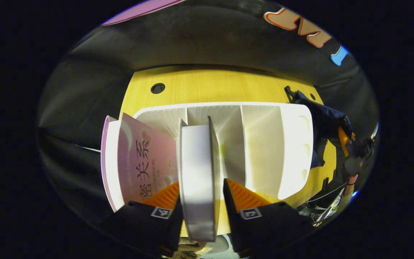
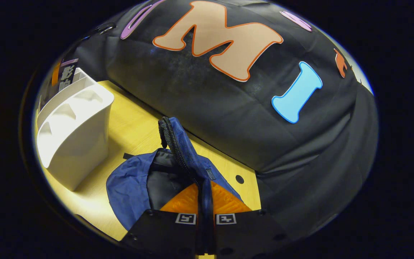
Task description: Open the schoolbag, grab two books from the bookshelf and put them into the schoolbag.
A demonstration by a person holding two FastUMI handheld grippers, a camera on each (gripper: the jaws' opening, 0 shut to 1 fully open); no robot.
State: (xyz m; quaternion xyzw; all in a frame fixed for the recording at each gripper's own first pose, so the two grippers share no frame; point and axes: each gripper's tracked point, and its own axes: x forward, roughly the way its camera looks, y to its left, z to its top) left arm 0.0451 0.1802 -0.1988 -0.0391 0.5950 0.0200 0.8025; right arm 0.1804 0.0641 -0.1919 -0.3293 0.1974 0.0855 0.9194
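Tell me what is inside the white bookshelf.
The white bookshelf holds a pink book and a grey book between the left gripper fingers; right slots look empty, though dividers hide their bottoms.

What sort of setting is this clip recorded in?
Probably a staged booth rather than a real room: a wooden table backed by black cloth, holding just a white bookshelf with books and a blue schoolbag.

Left gripper (image 1: 200,196), right gripper (image 2: 204,199): black bodies showing square coded tags; ribbed pads (image 1: 243,194) facing inward.
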